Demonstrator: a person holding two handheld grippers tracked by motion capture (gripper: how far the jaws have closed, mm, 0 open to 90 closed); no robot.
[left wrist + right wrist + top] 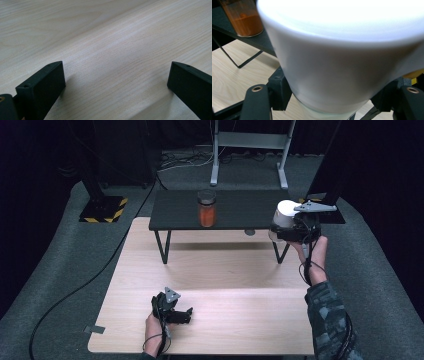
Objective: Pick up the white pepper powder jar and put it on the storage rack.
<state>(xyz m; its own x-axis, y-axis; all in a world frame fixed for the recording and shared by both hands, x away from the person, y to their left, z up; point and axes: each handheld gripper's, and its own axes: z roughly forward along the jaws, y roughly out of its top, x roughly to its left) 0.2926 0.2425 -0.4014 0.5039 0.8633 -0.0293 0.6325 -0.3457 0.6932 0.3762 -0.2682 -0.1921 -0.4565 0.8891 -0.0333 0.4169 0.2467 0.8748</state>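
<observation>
White cup [284,216] upright, long axis vertical, mouth up, held off right end of shelf [175,210]. Right gripper [280,234] clenched on cup's lower wall. Left gripper [186,315] released, jaws wide apart, resting on table [210,270] in front of shelf. Table pale wood; low black shelf on it; grey carpet, dark room. Cup plain, glossy, flaring upward. Orange-filled jar [207,209] at shelf middle.
</observation>
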